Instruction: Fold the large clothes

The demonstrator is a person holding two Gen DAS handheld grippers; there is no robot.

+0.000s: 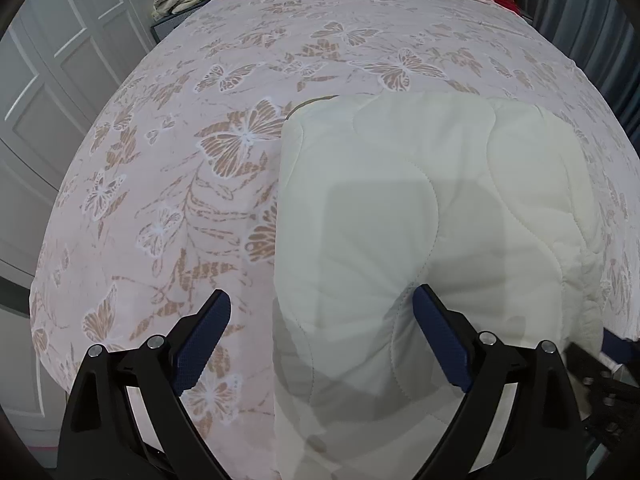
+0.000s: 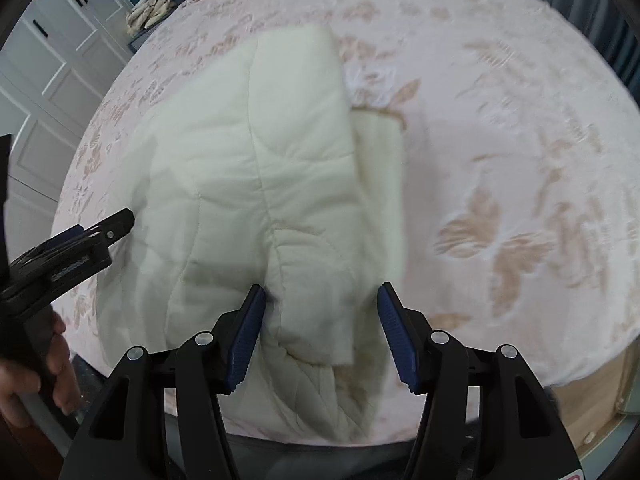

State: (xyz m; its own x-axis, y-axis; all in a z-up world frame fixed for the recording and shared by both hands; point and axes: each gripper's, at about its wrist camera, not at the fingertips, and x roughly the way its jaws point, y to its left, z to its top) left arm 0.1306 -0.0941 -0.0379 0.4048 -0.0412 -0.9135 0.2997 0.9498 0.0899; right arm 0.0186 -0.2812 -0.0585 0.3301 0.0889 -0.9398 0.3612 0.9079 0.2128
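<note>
Both grippers open over the folded cream quilted garment, nothing held.

The quilted garment (image 1: pixel 432 208) lies on the butterfly-print bedspread (image 1: pixel 168 184) near the bed's near edge, folded into 1 thick slab with its long axis running away from both cameras toward the pillow end. Left gripper (image 1: pixel 322 340): jaws wide, astride the garment's left edge, 1 pad over bedspread, the other dimpling the cloth, no clamp. Right gripper (image 2: pixel 322 334): jaws about half open, a folded flap (image 2: pixel 316 320) between the pads; left pad brushes it, right pad clear. Judgement: right is nearer a usable edge; next fold likely goes along the long axis, so both must re-grip the near end.
</note>
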